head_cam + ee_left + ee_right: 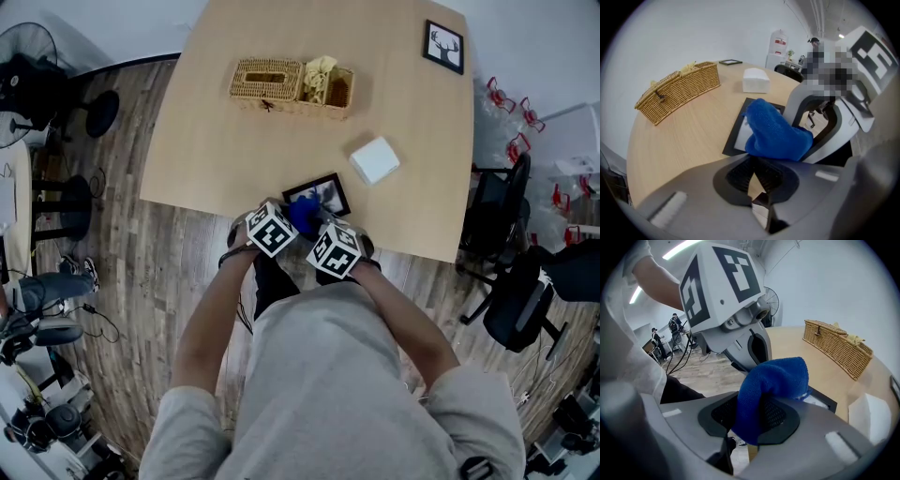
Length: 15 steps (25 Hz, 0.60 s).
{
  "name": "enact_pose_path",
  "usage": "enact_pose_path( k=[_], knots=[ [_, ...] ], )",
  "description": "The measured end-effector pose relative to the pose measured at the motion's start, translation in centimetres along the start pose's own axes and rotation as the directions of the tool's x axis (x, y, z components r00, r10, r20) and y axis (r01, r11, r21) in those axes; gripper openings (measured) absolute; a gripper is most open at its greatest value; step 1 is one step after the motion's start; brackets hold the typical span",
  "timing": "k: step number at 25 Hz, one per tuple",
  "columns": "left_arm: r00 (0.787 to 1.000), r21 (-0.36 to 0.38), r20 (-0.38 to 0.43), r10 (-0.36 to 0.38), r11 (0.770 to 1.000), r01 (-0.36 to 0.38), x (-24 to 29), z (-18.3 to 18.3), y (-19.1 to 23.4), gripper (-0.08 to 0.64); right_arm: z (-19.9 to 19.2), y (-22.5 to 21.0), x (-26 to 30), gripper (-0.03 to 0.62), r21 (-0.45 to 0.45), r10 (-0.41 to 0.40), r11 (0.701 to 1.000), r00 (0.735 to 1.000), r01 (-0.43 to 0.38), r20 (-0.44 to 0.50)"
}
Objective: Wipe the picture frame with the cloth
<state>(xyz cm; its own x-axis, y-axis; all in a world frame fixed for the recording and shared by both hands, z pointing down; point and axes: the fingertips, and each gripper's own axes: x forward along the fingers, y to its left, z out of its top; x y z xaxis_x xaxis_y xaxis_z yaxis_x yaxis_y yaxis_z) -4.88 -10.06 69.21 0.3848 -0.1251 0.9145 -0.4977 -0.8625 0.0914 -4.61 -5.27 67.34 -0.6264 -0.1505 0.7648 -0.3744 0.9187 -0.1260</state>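
Observation:
A black picture frame [323, 194] lies flat near the table's front edge. A blue cloth [302, 216] rests bunched on its near left part, and my right gripper [317, 230] is shut on the cloth. In the right gripper view the cloth [774, 379] is folded between the pads, with the frame's corner [824, 402] just behind it. My left gripper [286, 217] sits close beside it at the frame's near left corner. In the left gripper view its jaws [752, 161] are shut with nothing seen between them, and the cloth [776, 133] covers the frame [737, 130] right ahead.
A wicker basket [291, 84] stands at the table's far middle and a white box [375, 159] beyond the frame. A second framed deer picture [442, 46] lies at the far right corner. Black office chairs [511, 272] stand to the right, off the table [216, 141].

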Motion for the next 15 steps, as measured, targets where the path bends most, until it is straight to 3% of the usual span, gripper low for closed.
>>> enact_pose_path(
  k=[15],
  knots=[
    [1.0, -0.016, 0.014, 0.004, 1.0, -0.004, 0.0, -0.1, 0.0, 0.052, 0.0, -1.7, 0.8, 0.106, 0.022, -0.051, 0.998, 0.998, 0.052, -0.03]
  ],
)
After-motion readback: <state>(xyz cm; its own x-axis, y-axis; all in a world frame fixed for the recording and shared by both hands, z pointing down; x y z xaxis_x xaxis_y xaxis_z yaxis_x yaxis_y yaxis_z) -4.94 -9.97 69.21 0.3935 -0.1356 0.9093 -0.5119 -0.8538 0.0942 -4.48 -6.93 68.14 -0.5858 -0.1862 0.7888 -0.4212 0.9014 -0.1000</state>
